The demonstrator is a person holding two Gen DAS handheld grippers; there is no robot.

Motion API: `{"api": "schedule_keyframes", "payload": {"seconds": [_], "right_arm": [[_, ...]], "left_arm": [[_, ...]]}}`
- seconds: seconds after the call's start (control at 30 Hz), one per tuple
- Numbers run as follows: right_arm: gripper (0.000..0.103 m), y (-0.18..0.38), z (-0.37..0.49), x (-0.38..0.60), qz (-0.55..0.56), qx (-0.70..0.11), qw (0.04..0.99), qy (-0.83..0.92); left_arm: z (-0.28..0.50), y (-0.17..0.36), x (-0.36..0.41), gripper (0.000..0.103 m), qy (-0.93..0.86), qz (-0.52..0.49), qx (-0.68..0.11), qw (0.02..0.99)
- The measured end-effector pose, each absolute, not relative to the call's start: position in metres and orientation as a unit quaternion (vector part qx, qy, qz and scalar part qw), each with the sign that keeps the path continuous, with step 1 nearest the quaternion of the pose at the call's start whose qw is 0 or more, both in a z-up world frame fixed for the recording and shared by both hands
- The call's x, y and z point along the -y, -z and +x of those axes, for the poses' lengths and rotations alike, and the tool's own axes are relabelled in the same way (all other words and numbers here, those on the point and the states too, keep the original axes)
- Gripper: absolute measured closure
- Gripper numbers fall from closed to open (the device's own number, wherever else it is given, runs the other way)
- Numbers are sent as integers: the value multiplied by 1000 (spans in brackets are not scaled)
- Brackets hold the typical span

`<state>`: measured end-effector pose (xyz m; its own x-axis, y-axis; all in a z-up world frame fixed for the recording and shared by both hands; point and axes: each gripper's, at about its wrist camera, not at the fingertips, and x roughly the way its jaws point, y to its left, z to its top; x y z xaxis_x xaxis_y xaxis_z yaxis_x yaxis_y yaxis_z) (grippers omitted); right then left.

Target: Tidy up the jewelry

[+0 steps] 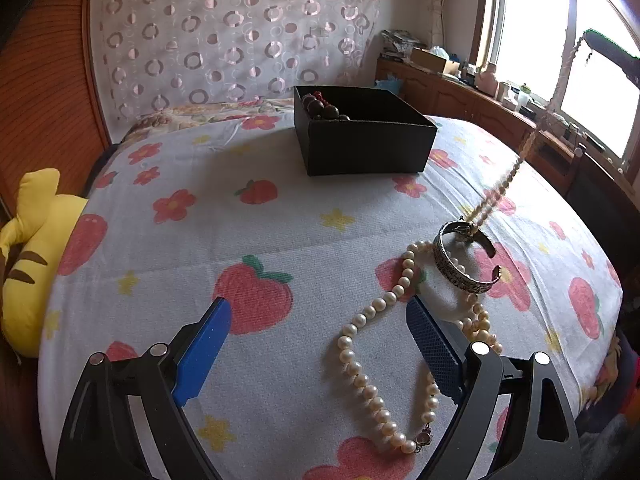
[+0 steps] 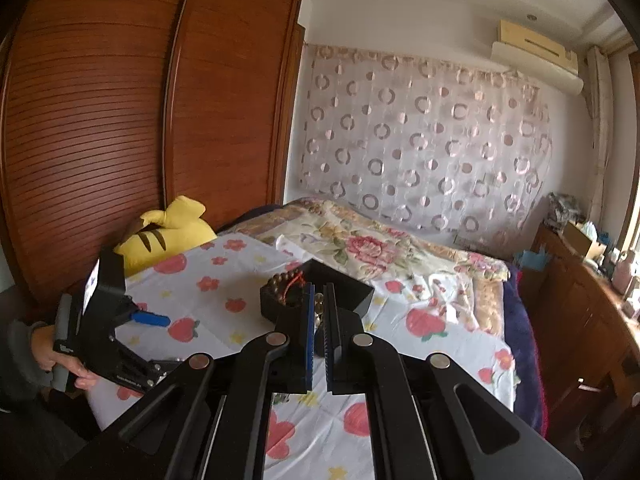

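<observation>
A black box [image 1: 362, 142] stands on the bed with dark wooden beads [image 1: 320, 108] inside; it also shows in the right wrist view [image 2: 352, 294]. My left gripper [image 1: 320, 308] is open low over the sheet, straddling a white pearl necklace [image 1: 360, 376]. A silver cuff bracelet [image 1: 460, 268] lies just beyond the right finger. My right gripper [image 2: 319, 300] is shut on a second pearl strand [image 2: 318, 312], which hangs taut from the upper right down to the cuff in the left wrist view [image 1: 508, 180].
A strawberry-print sheet [image 1: 260, 240] covers the bed. A yellow plush toy [image 1: 32, 248] lies at the left edge by a wooden wardrobe [image 2: 120, 120]. A wooden cabinet [image 1: 480, 104] with clutter runs under the window at right.
</observation>
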<state>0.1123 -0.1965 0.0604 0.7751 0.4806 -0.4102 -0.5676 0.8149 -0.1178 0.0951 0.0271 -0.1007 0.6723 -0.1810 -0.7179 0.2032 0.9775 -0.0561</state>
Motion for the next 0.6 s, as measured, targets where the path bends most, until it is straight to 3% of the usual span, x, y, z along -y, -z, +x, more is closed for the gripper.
{"api": "schedule_keyframes", "payload": {"seconds": [0.4, 0.6], "right_arm": [[98, -94, 104, 203, -131, -143, 943, -271], [98, -79, 110, 199, -154, -173, 937, -263]], "left_arm": [[96, 100, -27, 18, 105, 13, -391, 914], [95, 102, -27, 18, 106, 13, -392, 914]]}}
